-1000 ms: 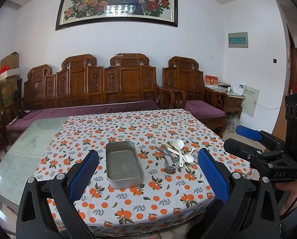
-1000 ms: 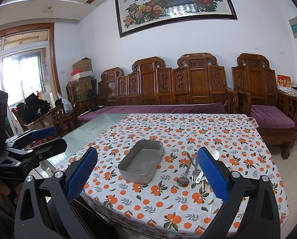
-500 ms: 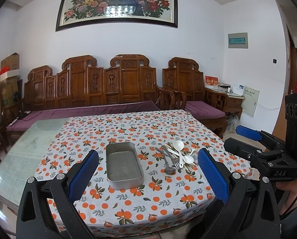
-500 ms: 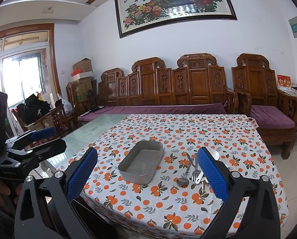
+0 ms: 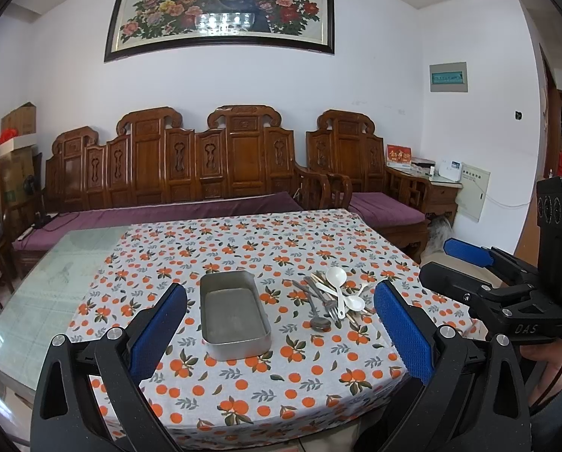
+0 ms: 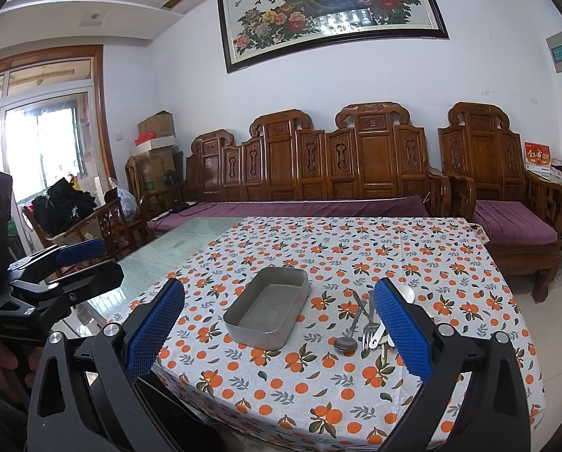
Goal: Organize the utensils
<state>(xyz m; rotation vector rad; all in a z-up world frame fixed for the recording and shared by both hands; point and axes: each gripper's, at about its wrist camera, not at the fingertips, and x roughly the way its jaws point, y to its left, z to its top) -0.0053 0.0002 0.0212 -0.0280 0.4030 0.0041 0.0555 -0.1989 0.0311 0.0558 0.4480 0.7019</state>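
The table under its orange-print cloth is carrying everything. The metal tray is sitting empty mid-table — rigid, light-looking. Just right of it the utensil pile is lying tangled: steel spoon and fork look hard and slippery, white spoons possibly brittle — handles are probably the safest hold. Left tongs and right tongs are both hovering wide open, gripping nothing.
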